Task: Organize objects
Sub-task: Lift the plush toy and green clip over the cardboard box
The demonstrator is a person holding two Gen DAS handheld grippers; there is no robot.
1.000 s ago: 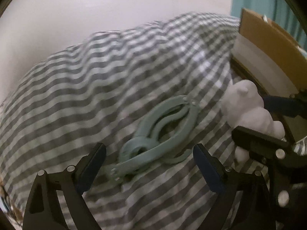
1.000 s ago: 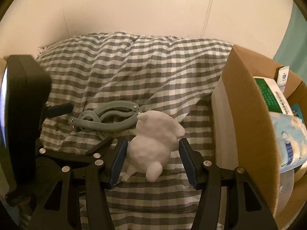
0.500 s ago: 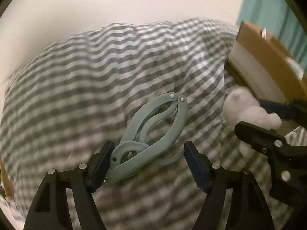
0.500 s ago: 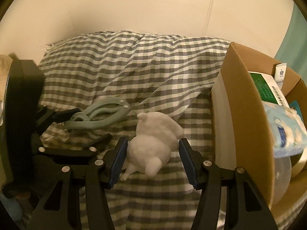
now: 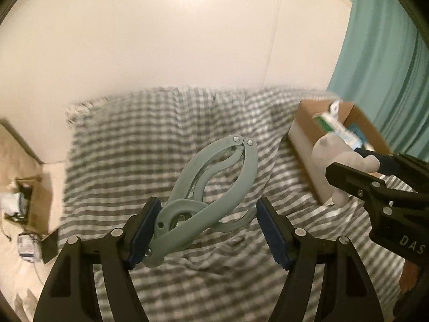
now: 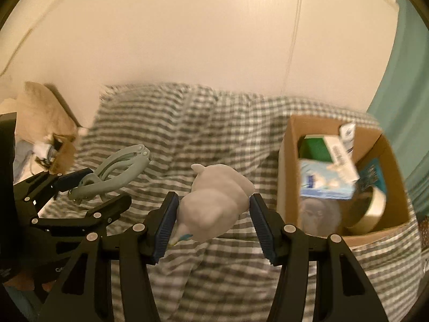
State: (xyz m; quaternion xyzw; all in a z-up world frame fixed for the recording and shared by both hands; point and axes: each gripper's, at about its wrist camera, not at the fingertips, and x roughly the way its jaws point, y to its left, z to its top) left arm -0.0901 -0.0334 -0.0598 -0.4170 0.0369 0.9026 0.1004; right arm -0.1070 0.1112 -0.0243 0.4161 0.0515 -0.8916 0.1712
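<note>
My left claw (image 5: 207,230) grips the green folding hanger (image 5: 211,190), lifted off the checked bed cover (image 5: 128,166), centre of the left wrist view; the jaws were just closing on it. My right claw (image 6: 213,224) is clamped on the white plush toy (image 6: 214,204), mid-frame in the right wrist view, also in the air. Cardboard box (image 6: 287,166) w/ packets sits on the bed at right.

I hold folding hanger (image 5: 214,187) in left gripper (image 5: 207,232) jaws, above bed (image 5: 139,161) | right of jaws: white toy (image 5: 340,158), cardboard box (image 5: 308,134)
</note>
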